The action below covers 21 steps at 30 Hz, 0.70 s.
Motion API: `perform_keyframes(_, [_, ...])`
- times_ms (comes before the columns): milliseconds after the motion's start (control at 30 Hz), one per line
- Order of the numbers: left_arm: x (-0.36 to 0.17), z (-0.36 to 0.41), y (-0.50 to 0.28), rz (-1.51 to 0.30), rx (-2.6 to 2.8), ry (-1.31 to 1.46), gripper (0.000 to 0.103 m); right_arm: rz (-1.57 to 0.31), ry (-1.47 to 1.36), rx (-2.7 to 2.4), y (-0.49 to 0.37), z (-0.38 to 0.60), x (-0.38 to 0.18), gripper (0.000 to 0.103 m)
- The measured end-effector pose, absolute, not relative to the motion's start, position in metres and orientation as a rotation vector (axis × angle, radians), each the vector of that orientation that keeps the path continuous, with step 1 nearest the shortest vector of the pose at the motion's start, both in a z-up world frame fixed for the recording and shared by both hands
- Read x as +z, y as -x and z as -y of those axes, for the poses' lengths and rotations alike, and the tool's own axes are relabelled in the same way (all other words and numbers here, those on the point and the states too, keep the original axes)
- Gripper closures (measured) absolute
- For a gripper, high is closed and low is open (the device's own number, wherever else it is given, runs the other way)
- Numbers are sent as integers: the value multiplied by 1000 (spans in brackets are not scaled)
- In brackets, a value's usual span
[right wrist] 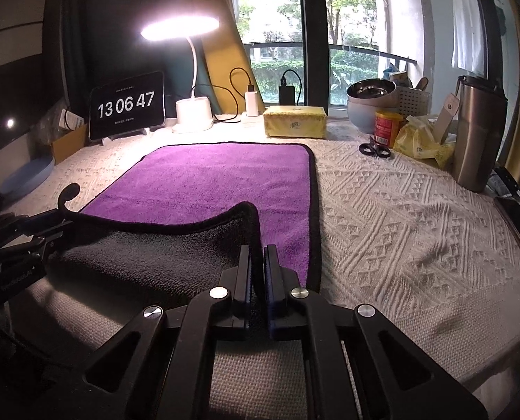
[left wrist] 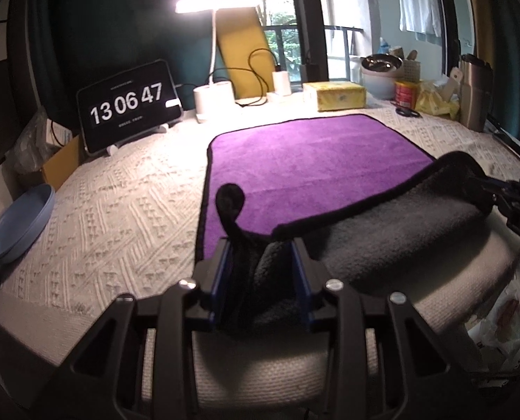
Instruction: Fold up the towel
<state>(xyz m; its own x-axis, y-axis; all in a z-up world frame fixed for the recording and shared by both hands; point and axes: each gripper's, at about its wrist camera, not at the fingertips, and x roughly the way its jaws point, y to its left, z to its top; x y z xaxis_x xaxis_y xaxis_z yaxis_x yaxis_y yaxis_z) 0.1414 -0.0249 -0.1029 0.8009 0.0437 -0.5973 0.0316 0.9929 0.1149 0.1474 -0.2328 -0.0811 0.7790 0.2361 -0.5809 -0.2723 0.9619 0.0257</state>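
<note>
Left wrist view: the left hand-held gripper (left wrist: 261, 248) pinches the purple towel (left wrist: 294, 161)'s near-left corner, lifted off the surface (left wrist: 120, 210).

Right wrist view: the right hand-held gripper (right wrist: 257, 255), nearly closed, apparently clamps the near-right corner, grey underside showing.

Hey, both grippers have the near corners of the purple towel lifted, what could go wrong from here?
The left gripper holds a bunched corner of the towel, so the fold may land wrinkled. The lifted edge sags between it and the right gripper, which could leave the fold uneven. A long forward sweep might reach the tissue box.
</note>
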Motion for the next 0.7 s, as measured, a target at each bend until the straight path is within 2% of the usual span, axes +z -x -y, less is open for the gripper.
perform_keyframes(100, [-105, 25, -141, -655, -5, -114, 70, -616, 52, 271, -146, 235, -80, 95])
perform_keyframes(167, [-104, 25, -142, -656, -14, -115, 84, -611, 50, 267, -145, 236, -78, 95])
perform_keyframes(267, [-101, 22, -145, -665, -27, -95, 90, -601, 47, 263, -147, 237, -74, 95])
perform_keyframes(700, [-66, 14, -165, -618, -59, -37, 94, -527, 50, 250, -167, 237, -42, 96])
